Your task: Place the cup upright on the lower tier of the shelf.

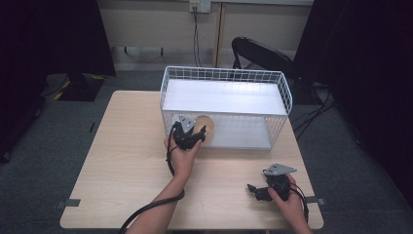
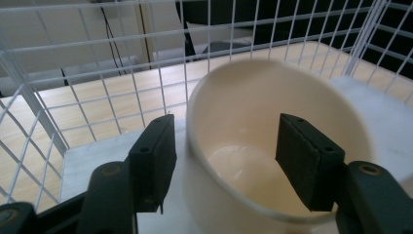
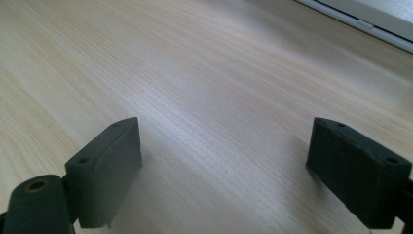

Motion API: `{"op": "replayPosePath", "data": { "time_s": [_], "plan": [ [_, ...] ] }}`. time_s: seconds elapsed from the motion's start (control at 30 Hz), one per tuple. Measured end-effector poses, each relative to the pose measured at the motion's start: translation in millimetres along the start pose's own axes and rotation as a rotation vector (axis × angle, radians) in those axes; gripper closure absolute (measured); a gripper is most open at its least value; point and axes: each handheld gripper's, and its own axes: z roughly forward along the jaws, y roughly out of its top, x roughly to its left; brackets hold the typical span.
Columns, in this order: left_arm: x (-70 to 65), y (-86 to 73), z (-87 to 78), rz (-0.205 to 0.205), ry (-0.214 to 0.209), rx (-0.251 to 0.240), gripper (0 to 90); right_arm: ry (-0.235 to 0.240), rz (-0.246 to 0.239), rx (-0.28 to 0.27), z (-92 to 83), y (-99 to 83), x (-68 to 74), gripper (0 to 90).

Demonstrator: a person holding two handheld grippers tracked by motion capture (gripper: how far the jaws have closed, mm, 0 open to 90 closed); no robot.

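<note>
Cream cup (image 2: pixel 272 146) inside the wire basket (image 1: pixel 229 78), my left fingers (image 2: pixel 156 156) astride its near wall, unclenched, right gripper (image 1: pixel 256 191) released over pale tabletop (image 1: pixel 122 161), grey carpet around.

Soft, even overhead light fell on the pale table (image 1: pixel 126 146), while the room's edges stayed nearly black. The cup (image 2: pixel 272 146) rim was blurred and slightly overexposed. In the right gripper view, faint shadows lay beneath both jaws and the far tabletop was defocused.

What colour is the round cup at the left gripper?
Cream, glossy inside and out; the round cup shows best in the left gripper view.
</note>
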Motion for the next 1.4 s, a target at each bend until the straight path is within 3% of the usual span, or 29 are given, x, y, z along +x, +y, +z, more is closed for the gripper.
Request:
{"op": "replayPosePath", "data": {
  "time_s": [0.13,0.33,0.5,0.8,0.83,0.87,1.17,1.4],
  "plan": [
    [0.0,5.4,-1.7,-0.025,-0.014,-0.026,34.5,-0.001,0.001,0.000,0.0,0.0,0.2,11.7],
    [3.3,9.3,-5.6,-0.006,-0.031,-0.009,30.8,-0.002,0.002,0.000,0.0,0.0,0.3,11.7],
    [1.8,9.1,-11.0,-0.025,-0.048,-0.019,29.2,-0.003,0.002,0.000,0.0,0.0,0.4,11.7],
    [-0.1,11.8,-22.8,-0.036,-0.084,0.021,28.1,-0.006,0.005,0.001,-0.1,0.0,0.9,11.7],
    [-0.5,11.5,-23.1,-0.045,-0.088,0.019,28.1,-0.006,0.006,0.001,-0.1,0.0,0.9,11.7],
    [1.7,11.5,-24.2,-0.017,-0.090,0.049,28.7,-0.006,0.006,0.001,-0.1,0.0,1.0,11.7],
    [0.3,0.1,-22.2,-0.022,-0.095,0.091,30.1,-0.006,0.006,0.000,-0.1,-0.1,1.0,11.7],
    [0.1,-6.4,-18.9,-0.007,-0.076,0.094,40.2,-0.006,0.006,0.001,-0.1,0.0,1.0,11.7]
  ]
}}
